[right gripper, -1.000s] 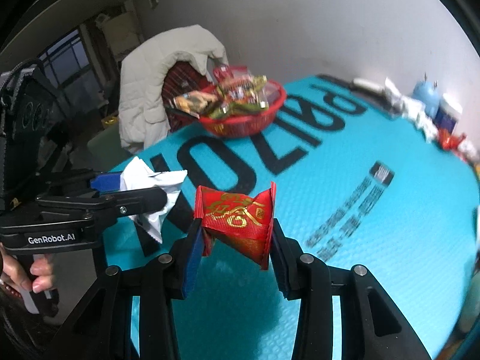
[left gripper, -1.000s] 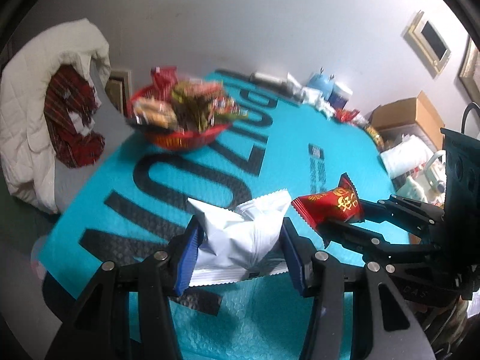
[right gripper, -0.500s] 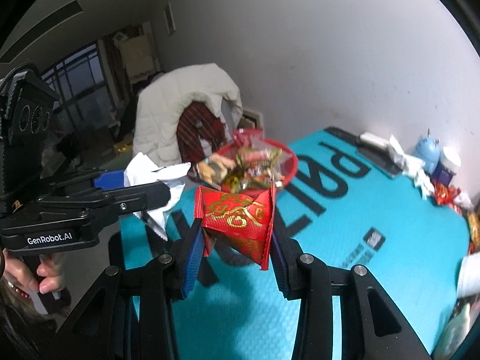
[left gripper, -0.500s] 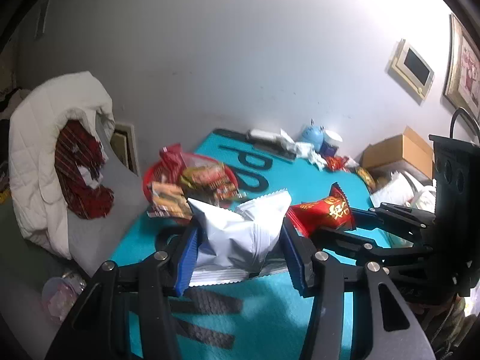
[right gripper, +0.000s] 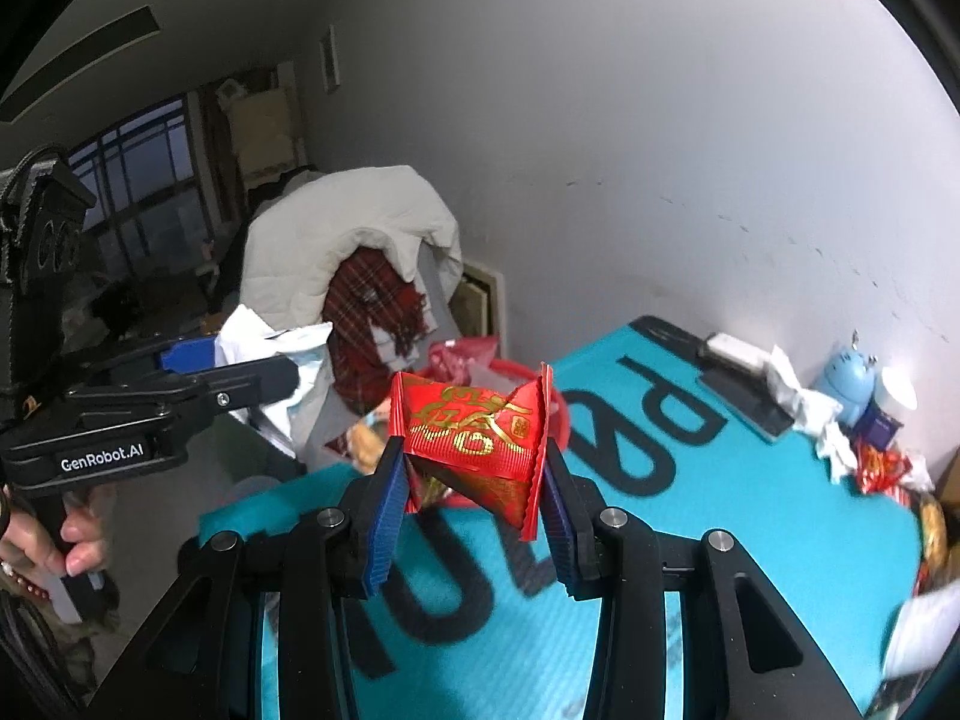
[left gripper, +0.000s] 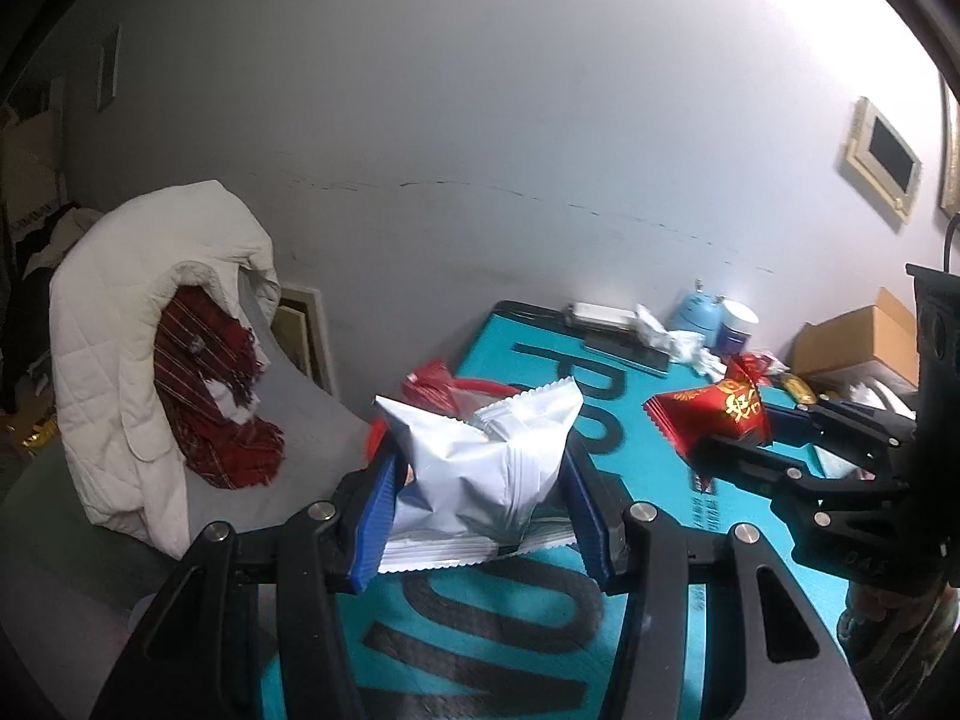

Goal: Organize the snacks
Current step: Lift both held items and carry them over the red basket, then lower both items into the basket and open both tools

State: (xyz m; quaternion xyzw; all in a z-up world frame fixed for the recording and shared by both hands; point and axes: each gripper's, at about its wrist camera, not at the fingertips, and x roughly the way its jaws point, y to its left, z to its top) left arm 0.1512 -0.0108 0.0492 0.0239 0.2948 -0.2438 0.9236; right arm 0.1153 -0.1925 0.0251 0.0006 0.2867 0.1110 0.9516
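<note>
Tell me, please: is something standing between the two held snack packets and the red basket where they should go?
Nothing visible does. The white packet and red packet hang above the teal mat, with the red basket just beyond, already heaped with snacks.

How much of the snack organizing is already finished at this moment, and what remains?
Done: the red basket already holds several snacks. In hand: the left hand-held gripper grips a white packet, and the right hand-held gripper grips a red packet; both are in the air above the teal mat. Left: placing these two, and perhaps the loose red wrappers at the mat's far end.
</note>
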